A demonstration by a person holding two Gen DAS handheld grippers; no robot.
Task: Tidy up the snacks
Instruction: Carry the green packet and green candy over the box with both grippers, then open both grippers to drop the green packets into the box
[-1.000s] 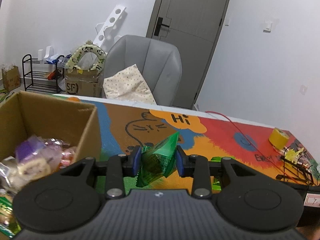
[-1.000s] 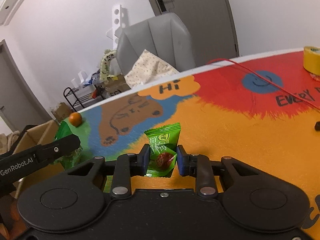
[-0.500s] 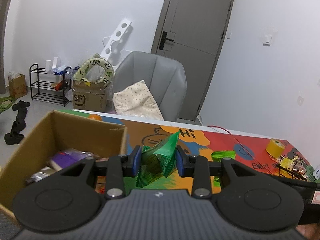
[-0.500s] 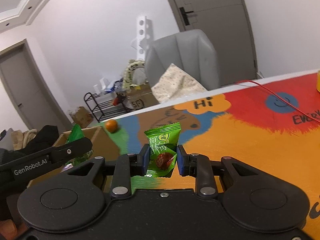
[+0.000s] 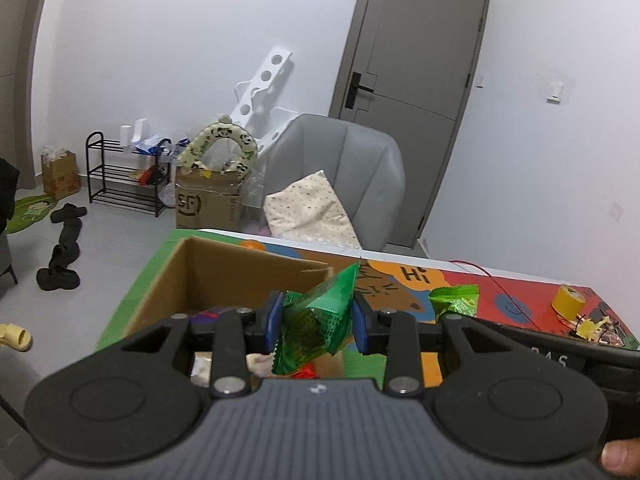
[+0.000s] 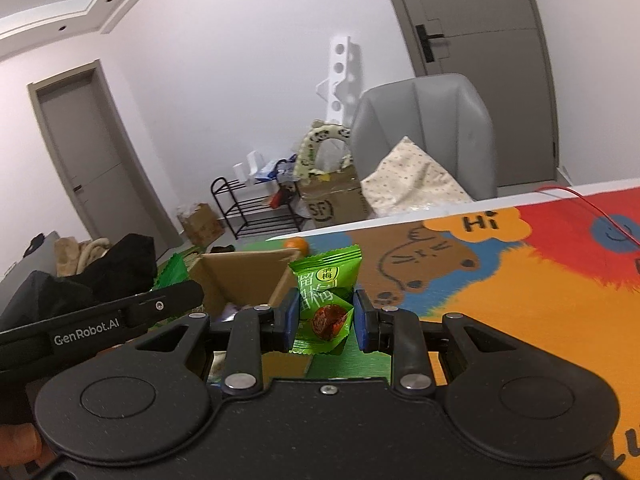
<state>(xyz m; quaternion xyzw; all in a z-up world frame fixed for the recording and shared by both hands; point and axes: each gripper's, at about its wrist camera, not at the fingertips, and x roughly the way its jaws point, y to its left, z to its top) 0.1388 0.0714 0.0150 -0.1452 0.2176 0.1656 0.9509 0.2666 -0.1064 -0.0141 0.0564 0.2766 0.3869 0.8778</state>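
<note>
While both are raised above the worktop (image 6: 520, 312), the left gripper (image 5: 316, 322) is clamped on a green packet (image 5: 320, 320) over the cardboard box (image 5: 224, 276), and the right gripper (image 6: 326, 316) is clamped on a plum packet (image 6: 326, 300) just beside the box's right wall.

Your left black plastic two-finger gripper (image 5: 316, 326) carries blue pads (image 5: 275, 320), silver pivot screws and a ribbed grey housing. Your right black gripper (image 6: 326, 318) matches (smooth stippled housing instead). White "GenRobot.AI" lettering marks the left one's side at nine o'clock; bare fingertips show at frame corners.
</note>
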